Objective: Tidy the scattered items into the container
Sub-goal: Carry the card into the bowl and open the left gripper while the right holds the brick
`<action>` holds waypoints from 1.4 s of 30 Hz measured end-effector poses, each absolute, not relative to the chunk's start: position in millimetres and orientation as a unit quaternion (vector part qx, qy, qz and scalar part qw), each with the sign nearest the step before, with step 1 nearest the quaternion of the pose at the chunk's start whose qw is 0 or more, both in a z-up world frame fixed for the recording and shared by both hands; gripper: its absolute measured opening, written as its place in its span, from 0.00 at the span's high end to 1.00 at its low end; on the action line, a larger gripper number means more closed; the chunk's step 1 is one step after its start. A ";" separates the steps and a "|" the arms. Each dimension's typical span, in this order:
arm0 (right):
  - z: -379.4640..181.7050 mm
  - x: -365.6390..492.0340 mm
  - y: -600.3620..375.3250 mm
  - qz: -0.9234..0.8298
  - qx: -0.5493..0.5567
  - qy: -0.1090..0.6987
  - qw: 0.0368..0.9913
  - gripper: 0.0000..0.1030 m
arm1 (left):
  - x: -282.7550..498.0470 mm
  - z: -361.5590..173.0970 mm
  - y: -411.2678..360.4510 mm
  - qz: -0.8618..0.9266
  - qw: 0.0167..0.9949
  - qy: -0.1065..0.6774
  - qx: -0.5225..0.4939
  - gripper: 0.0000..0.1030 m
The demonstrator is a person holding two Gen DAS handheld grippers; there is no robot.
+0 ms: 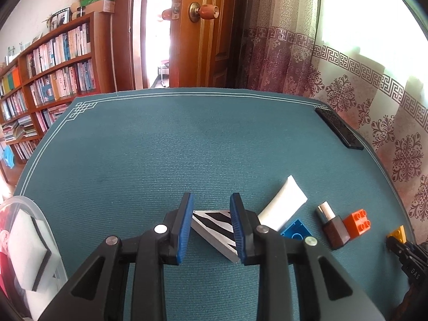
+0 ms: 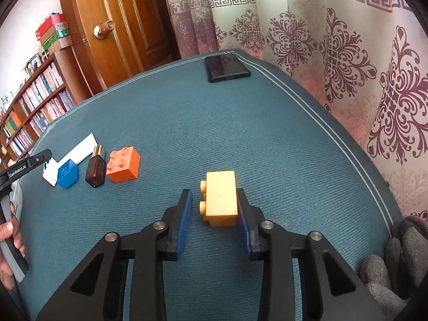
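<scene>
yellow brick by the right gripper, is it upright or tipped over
Tipped on its side: the yellow brick has its studs pointing sideways, not up. It lies between the open right gripper's fingers.

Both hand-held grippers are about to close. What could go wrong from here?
1. The left hand-held gripper straddles the zebra-striped block, and the white tube lies close beside its right finger, so closing may nudge the tube.
2. The right hand-held gripper brackets the yellow brick lying on its side with studs toward the left finger; an uneven pinch on the studs may twist it.
</scene>
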State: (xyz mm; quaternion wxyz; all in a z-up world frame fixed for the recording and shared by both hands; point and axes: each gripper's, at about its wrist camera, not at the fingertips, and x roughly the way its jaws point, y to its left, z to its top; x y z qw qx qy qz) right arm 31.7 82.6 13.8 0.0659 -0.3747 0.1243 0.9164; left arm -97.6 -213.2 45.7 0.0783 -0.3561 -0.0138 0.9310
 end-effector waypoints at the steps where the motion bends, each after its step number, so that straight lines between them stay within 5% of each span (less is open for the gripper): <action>1: 13.8 32.0 82.5 0.916 -0.375 0.124 0.066 0.66 | -96.8 45.6 -212.1 0.931 0.079 -0.009 -0.355 0.69; 3: 13.8 31.7 82.4 0.916 -0.375 0.125 0.066 0.66 | -94.9 45.3 -210.9 0.932 0.077 -0.004 -0.354 0.62; 6: 13.5 32.1 82.4 0.916 -0.374 0.126 0.065 0.66 | -96.4 37.8 -211.6 0.926 0.071 -0.007 -0.371 0.32; 8: 13.3 32.0 82.8 0.916 -0.375 0.126 0.064 0.66 | -97.5 30.8 -212.3 0.923 0.063 -0.011 -0.381 0.31; 17: 12.4 30.9 81.2 0.917 -0.374 0.125 0.063 0.64 | -97.0 21.8 -215.0 0.917 0.051 -0.016 -0.396 0.33; 19: 12.8 30.8 80.4 0.917 -0.375 0.124 0.063 0.64 | -97.3 21.2 -214.9 0.915 0.066 -0.020 -0.397 0.52; 22: 13.2 30.1 79.0 0.917 -0.374 0.123 0.061 0.67 | -96.4 23.1 -212.8 0.916 0.078 -0.022 -0.394 0.62; 24: 13.3 28.9 79.1 0.917 -0.374 0.121 0.058 0.75 | -95.8 24.3 -212.0 0.916 0.085 -0.025 -0.392 0.63; 42: 31.3 39.2 54.4 0.929 -0.346 0.128 0.014 0.76 | -54.8 66.2 -223.8 0.938 0.089 -0.034 -0.334 0.63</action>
